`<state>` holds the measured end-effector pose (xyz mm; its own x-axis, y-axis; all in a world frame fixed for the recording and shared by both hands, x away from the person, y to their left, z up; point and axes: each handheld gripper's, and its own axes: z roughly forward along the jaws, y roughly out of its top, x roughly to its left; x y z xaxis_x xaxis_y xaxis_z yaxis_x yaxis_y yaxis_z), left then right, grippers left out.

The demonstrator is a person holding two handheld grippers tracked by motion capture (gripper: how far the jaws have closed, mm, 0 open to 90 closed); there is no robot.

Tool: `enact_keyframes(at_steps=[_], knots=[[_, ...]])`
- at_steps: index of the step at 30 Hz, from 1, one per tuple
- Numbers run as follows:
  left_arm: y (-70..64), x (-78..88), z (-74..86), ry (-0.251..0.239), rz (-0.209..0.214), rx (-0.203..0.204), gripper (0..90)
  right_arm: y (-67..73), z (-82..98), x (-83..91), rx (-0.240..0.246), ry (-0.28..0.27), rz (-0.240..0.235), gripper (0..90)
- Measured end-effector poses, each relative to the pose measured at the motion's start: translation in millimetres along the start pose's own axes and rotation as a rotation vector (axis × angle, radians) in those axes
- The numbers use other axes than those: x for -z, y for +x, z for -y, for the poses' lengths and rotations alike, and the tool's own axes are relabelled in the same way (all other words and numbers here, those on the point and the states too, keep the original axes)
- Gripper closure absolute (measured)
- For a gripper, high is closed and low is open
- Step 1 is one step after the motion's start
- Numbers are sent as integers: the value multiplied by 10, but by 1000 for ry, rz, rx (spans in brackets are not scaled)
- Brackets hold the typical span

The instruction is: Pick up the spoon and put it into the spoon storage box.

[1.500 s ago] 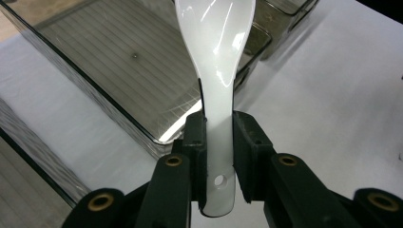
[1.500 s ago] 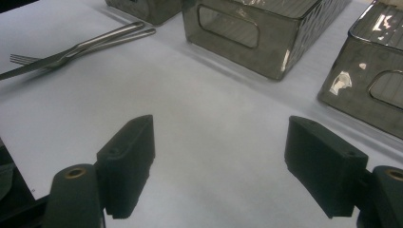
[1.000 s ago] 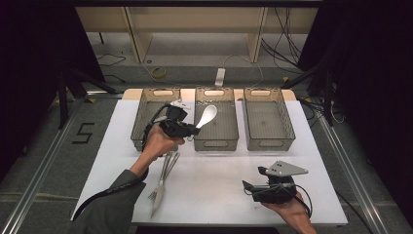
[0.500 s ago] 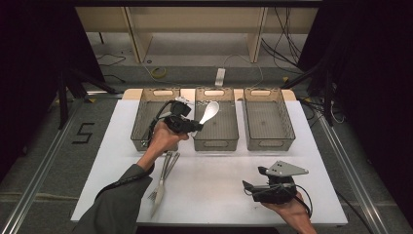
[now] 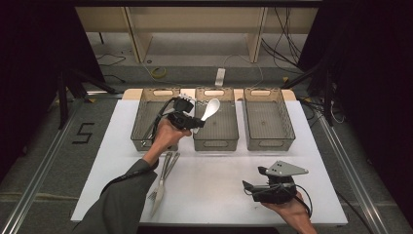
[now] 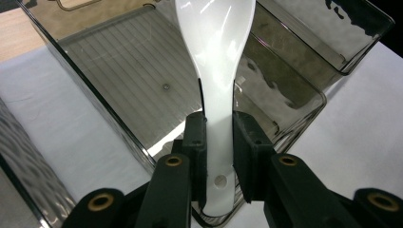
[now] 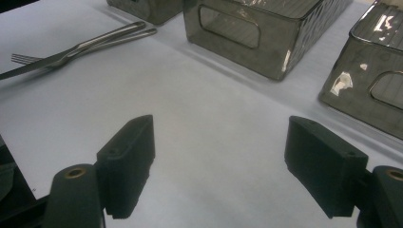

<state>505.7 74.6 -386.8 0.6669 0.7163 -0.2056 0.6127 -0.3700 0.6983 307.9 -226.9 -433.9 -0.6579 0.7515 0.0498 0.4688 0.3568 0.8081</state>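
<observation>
A white spoon (image 5: 211,108) hangs over the middle grey bin (image 5: 216,139), held by its handle in my left gripper (image 5: 197,122). In the left gripper view both black jaws are shut on the spoon (image 6: 216,71), whose bowl points away over the bin's ribbed floor (image 6: 128,71). A fork and a knife (image 5: 163,178) lie side by side on the white table, below the left bin (image 5: 146,122). My right gripper (image 5: 247,188) rests low at the front right, open. In the right gripper view there is bare table between the jaws of my right gripper (image 7: 218,171).
Three see-through grey bins stand in a row at the back; the right bin (image 5: 269,139) looks empty. The right gripper view shows the fork and knife (image 7: 71,50) to the far left and the bin ends (image 7: 256,28) ahead. The white tabletop (image 5: 214,190) has dark floor around it.
My left gripper has carried the spoon a little farther away and to the right, over the middle bin. The right gripper has stayed still.
</observation>
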Motion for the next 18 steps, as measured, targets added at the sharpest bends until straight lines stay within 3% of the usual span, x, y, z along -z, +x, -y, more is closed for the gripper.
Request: enact_keyframes(at_steps=[18], knots=[[-9,-124,-43,20,-4,7,756,6,0,-7,0,4,-3,263]])
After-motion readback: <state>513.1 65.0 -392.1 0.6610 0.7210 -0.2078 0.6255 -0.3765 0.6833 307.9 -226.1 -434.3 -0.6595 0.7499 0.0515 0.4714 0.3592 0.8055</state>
